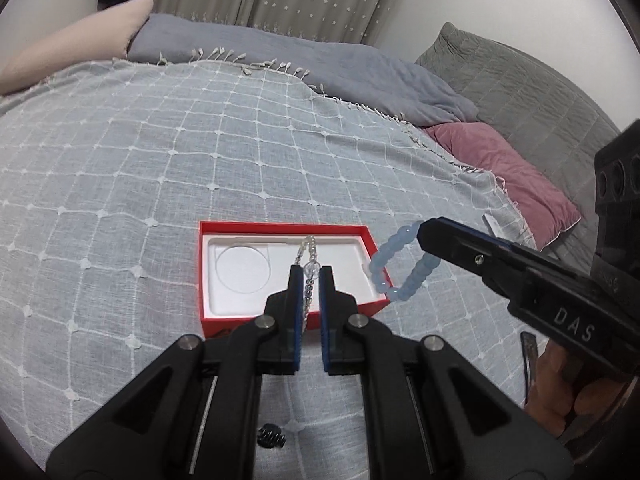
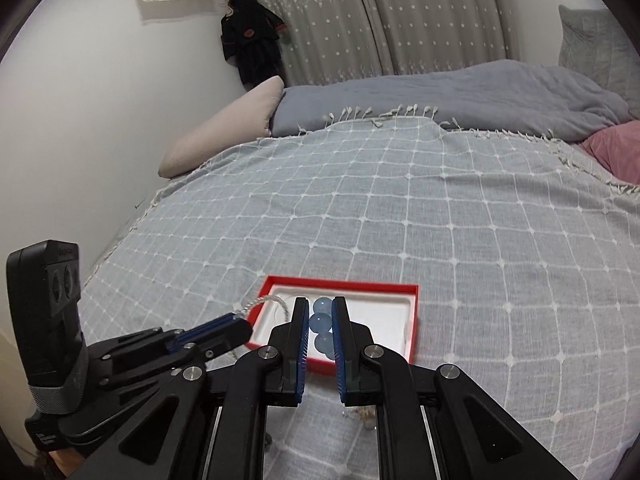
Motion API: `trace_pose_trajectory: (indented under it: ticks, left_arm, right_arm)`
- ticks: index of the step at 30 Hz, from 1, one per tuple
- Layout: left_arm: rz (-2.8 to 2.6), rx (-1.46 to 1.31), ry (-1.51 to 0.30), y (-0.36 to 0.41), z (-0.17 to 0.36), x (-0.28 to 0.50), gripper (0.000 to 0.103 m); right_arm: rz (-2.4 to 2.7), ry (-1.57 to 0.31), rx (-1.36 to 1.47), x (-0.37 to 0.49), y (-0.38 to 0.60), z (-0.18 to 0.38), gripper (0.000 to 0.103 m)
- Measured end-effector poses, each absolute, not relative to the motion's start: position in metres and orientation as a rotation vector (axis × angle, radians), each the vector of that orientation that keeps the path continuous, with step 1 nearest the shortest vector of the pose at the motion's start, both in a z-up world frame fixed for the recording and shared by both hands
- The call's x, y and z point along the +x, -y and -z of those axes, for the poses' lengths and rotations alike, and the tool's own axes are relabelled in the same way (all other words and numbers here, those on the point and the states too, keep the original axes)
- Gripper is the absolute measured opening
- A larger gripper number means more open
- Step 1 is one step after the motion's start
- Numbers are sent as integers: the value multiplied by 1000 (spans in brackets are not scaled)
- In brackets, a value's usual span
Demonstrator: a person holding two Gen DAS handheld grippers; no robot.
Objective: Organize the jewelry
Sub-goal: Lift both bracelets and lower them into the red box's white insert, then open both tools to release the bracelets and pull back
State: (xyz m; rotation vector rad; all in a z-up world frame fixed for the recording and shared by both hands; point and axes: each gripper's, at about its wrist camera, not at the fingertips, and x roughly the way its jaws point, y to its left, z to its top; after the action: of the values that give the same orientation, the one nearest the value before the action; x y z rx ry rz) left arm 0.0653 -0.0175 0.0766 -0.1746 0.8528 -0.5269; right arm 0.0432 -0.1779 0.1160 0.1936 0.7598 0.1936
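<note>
A red box point(image 1: 208, 280) with a white moulded insert lies open on the bed; it also shows in the right wrist view point(image 2: 414, 320). My left gripper point(image 1: 311, 276) is shut on a clear beaded chain point(image 1: 309, 248) and holds it above the box; the chain's loop point(image 2: 266, 301) hangs over the box's left rim in the right wrist view. My right gripper point(image 2: 321, 312) is shut on a light blue bead bracelet point(image 2: 322, 322), held above the box's right end. In the left wrist view the bracelet point(image 1: 416, 276) dangles from the right gripper point(image 1: 426, 232).
A grey checked blanket point(image 1: 160, 160) covers the bed. A pink cushion point(image 1: 512, 176) and a grey quilt point(image 1: 360, 68) lie at the back right. A small black object point(image 1: 271, 436) lies on the blanket under my left gripper. A small pale item point(image 2: 366, 414) lies under my right gripper.
</note>
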Motion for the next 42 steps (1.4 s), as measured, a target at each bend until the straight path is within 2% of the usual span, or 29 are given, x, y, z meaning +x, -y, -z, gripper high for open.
trace_pose_trajectory:
  ticks: [11, 31, 39, 41, 42]
  left_arm:
    - [496, -257, -976, 12, -38, 103, 8]
    - [327, -74, -966, 10, -19, 113, 9]
    - [347, -25, -933, 17, -30, 100, 39]
    - [349, -13, -925, 19, -33, 95, 52]
    - [328, 1, -912, 20, -36, 91, 66]
  right_arm:
    - [-202, -834, 337, 81, 183, -74, 11]
    - [-51, -911, 273, 92, 210, -36, 12]
    - [-15, -904, 242, 84, 216, -43, 16]
    - [-19, -910, 241, 82, 218, -43, 17]
    - [-19, -915, 239, 81, 219, -44, 18]
